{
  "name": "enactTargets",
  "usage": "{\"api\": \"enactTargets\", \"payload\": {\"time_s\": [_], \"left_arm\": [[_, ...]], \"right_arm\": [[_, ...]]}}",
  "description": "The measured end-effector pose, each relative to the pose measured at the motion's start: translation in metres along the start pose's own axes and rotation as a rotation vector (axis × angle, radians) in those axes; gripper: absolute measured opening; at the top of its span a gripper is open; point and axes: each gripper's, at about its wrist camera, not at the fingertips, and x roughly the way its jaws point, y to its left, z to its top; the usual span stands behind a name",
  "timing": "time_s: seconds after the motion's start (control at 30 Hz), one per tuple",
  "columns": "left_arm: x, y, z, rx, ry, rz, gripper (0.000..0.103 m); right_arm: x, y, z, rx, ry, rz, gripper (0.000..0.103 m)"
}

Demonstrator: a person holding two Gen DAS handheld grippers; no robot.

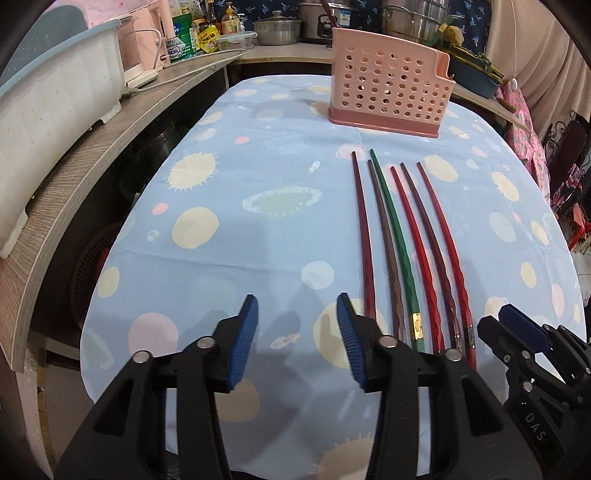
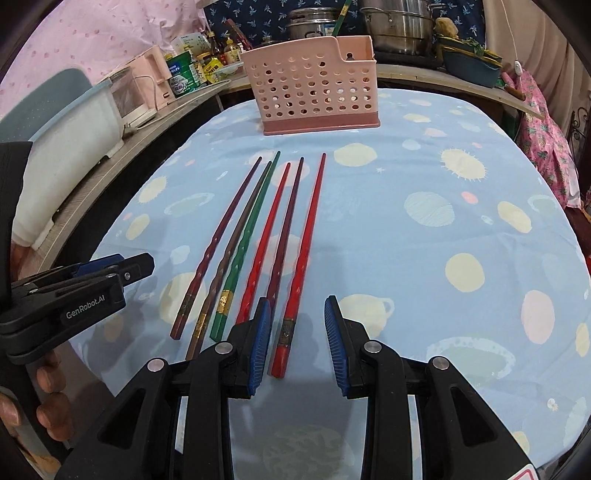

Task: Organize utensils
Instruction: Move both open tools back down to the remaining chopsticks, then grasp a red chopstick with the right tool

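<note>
Several chopsticks lie side by side on the blue patterned tablecloth (image 1: 258, 155), tips pointing to a pink perforated utensil holder (image 1: 391, 92) (image 2: 314, 92) at the far end. Among them are a green one (image 1: 395, 236) (image 2: 251, 229), red and dark maroon ones. My left gripper (image 1: 297, 299) (image 2: 136, 264) hovers open over bare cloth, just left of the leftmost maroon chopstick (image 1: 364, 236). My right gripper (image 2: 298, 300) (image 1: 517, 321) is open low over the cloth. The thick end of the rightmost red chopstick (image 2: 306, 240) lies between its jaws, untouched by the pads.
A curved wooden shelf (image 1: 92, 177) along the left carries a white tub (image 1: 55, 110) and a pink appliance. Pots (image 2: 399, 26), bottles and jars crowd the counter behind the holder. A hand (image 2: 51, 413) shows at the lower left. Floral fabric hangs at the right.
</note>
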Motion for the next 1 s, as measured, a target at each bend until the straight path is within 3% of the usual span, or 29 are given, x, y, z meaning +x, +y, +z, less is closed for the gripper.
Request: {"api": "enactTargets", "payload": {"time_s": [0.67,0.93,1.0], "left_arm": [[0.006,-0.010,-0.010,0.032,0.031,-0.016,0.050],[0.007,-0.016,-0.013,0.047,0.043,-0.030,0.051],[0.007,-0.018,-0.014,0.052,0.046,-0.041,0.057]], "right_arm": [[0.016,0.001,-0.010,-0.008,0.046,-0.003,0.009],[0.013,-0.008,-0.011,0.007,0.036,-0.022,0.007],[0.012,-0.012,-0.012,0.016,0.034,-0.023,0.007]]}}
